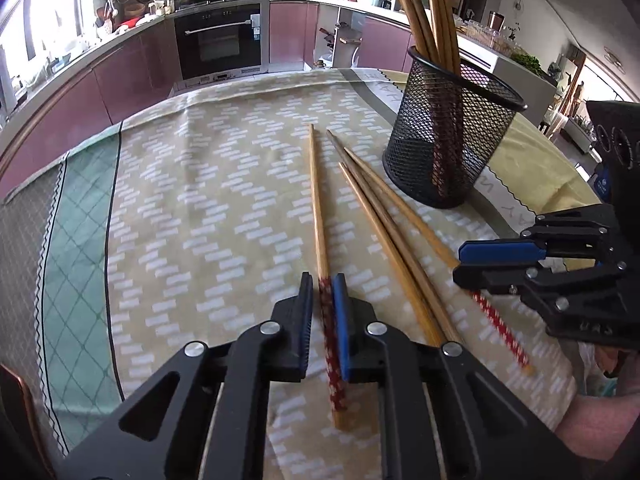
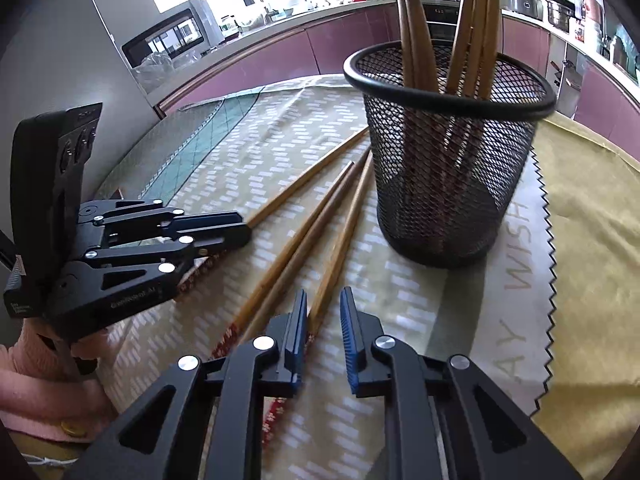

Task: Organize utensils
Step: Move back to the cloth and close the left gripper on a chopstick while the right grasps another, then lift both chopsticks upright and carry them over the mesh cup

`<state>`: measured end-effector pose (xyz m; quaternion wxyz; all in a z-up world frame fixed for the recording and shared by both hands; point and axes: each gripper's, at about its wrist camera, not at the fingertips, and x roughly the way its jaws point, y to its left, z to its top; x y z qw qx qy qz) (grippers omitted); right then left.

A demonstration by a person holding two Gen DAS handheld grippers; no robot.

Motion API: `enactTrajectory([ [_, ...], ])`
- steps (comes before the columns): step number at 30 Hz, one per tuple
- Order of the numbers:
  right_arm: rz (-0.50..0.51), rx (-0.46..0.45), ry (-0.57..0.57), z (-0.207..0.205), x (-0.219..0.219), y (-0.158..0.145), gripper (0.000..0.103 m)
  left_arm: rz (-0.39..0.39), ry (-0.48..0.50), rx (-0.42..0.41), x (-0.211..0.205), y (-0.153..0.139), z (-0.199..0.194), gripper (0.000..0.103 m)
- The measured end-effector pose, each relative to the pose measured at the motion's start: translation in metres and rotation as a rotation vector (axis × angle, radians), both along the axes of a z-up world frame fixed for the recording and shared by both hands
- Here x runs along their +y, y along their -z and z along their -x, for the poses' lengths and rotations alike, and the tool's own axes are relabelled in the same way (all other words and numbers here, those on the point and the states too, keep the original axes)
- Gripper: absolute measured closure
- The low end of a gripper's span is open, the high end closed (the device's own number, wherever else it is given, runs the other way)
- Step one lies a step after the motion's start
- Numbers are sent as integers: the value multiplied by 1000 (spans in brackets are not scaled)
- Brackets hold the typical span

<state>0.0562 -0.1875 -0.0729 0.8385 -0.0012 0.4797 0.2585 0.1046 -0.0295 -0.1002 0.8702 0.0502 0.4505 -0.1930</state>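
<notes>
Currently the left gripper [image 1: 322, 280] is closed down on one chopstick [image 1: 318, 208]. Its pads clamp the red-patterned handle end, and the bare wooden shaft runs straight ahead of the fingertips, flat on the tablecloth [image 1: 200, 200].

The right gripper [image 2: 324, 308] is nearly closed but not clamped. A second chopstick [image 2: 340, 240] lies in the narrow gap, against the left-hand pad, while the right-hand pad stands clear of it. That stick crosses the jaw line at a slant, its tip pointing ahead toward the foot of the mesh holder [image 2: 452, 152].

The holder stands ahead and to the right of the left gripper and directly ahead of the right gripper. Several chopsticks [image 2: 412, 40] already stand in it, fanned outward.

Likely faults from this state:

- Pivoting. Each stick is taken at its far end, so the long shaft may swing down on lifting and miss the holder rim.
- Slip at the right gripper. The slanted, off-centre stick may roll out from the pad tips as they close.
- Disturbing neighbours. Two loose chopsticks [image 1: 380, 220] lie between the grippers, just beside both held sticks, and may be dragged or scattered.
- Collision. The grippers sit near each other, so simultaneous moves toward the holder may clash.
- Tipping. A stick striking the rim or the fanned chopsticks may topple the light holder.
</notes>
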Motion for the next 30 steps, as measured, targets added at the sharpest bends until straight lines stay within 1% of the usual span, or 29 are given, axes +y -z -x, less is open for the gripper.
enactTrajectory([
  [3, 12, -11, 12, -3, -1, -1, 89, -8, 17, 2, -2, -2, 4, 92],
  [4, 11, -13, 17, -5, -1, -1, 89, -15, 19, -4, -2, -2, 4, 88],
  [7, 12, -26, 30, -13, 5, -1, 89, -45, 18, -23, -9, -4, -2, 83],
  [10, 27, -34, 38, -21, 12, 2, 88, -64, 15, -26, -16, -2, -16, 83],
  [13, 39, -52, 41, -24, 15, 2, 88, -66, 15, -27, -20, 0, -26, 83],
  [14, 39, -53, 45, -24, 15, 2, 90, -64, 14, -27, -21, -1, -29, 84],
  [15, 37, -51, 47, -24, 15, 2, 94, -60, 9, -25, -21, -1, -31, 92],
  [16, 30, -47, 47, -24, 14, 3, 94, -52, 0, -20, -21, 0, -33, 95],
  [17, 18, -39, 49, -23, 11, 3, 95, -47, -4, -18, -19, -1, -33, 95],
  [22, 3, -26, 42, -13, -3, 1, 96, -36, -33, -15, -12, -2, -20, 96],
  [25, -27, -21, 19, -3, -11, -3, 97, -22, -53, -8, -3, -2, -8, 96],
  [28, -39, -23, -22, 6, -10, -7, 97, 5, -26, 13, 4, -2, 10, 96],
  [30, -28, -22, -50, 9, -7, -8, 97, 8, -1, 22, 3, -2, 20, 96],
])
